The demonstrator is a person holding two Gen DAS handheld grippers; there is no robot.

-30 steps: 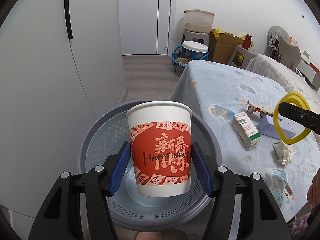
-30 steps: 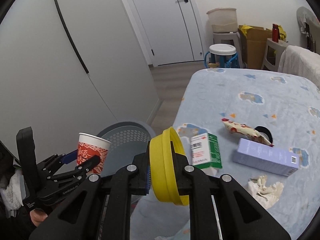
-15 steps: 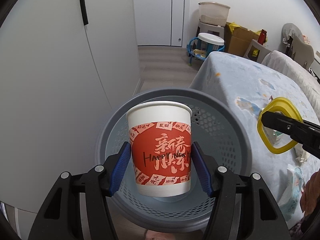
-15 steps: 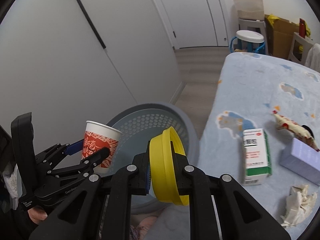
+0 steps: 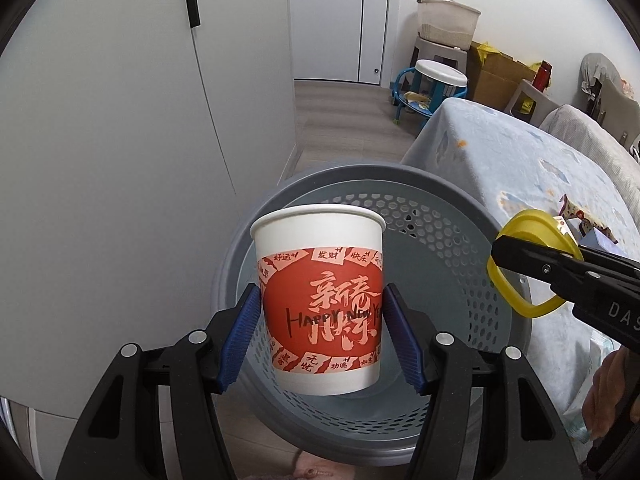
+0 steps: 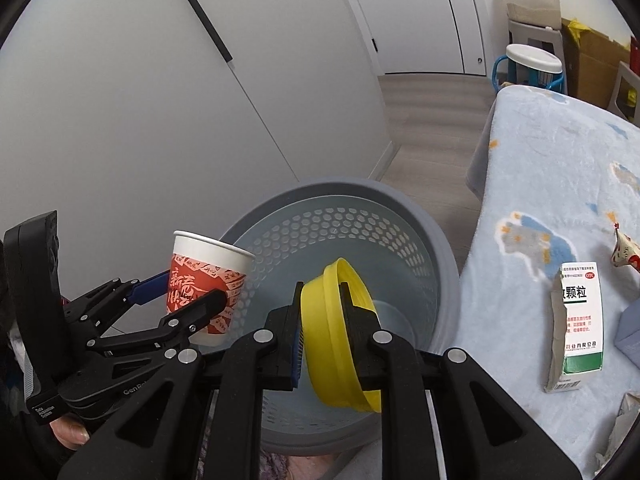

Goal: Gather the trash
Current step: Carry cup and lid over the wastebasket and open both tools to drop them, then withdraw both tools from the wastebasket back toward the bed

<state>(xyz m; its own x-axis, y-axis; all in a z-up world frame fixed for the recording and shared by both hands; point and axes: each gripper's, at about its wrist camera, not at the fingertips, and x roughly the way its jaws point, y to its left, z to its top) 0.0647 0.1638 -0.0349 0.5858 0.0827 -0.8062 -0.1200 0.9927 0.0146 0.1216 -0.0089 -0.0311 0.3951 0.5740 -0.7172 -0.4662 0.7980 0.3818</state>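
Hanging above the open mouth of one grey perforated basket (image 5: 440, 248) are two pieces of trash: one paper cup (image 5: 320, 300) and one yellow lid (image 6: 340, 336). The cup, white with a red printed band, stands upright between the two blue pads of the left gripper (image 5: 320, 328), whose fingers (image 5: 240, 332) press its sides and clasp it. In the right wrist view the same cup sits over the basket's left rim.

The lid stands on edge in the right gripper (image 6: 326, 332). Its jaws have just been opening a little; the lid is between them with both fingers (image 6: 362, 320) at its faces, though whether they grip it firmly I cannot tell. From the left wrist view the lid hangs over the basket's right rim.

The basket stands on a wood floor (image 5: 340, 120), just beside a bed covered with a pale blue blanket (image 6: 560, 168). On the blanket, in the right wrist view, lie one white and green carton (image 6: 576, 332), torn along one side, one patterned wrapper (image 6: 626, 254) at the frame's edge, part of one lavender box (image 6: 630, 332) and one crumpled tissue (image 6: 624, 424) low in the corner.

Beyond, one round stool (image 5: 440, 74) with a blue frame stands near a cardboard box (image 5: 500, 76), and one lidded plastic bin (image 5: 448, 24) sits on a grey stool. White wardrobe doors (image 5: 120, 160) fill the left side.
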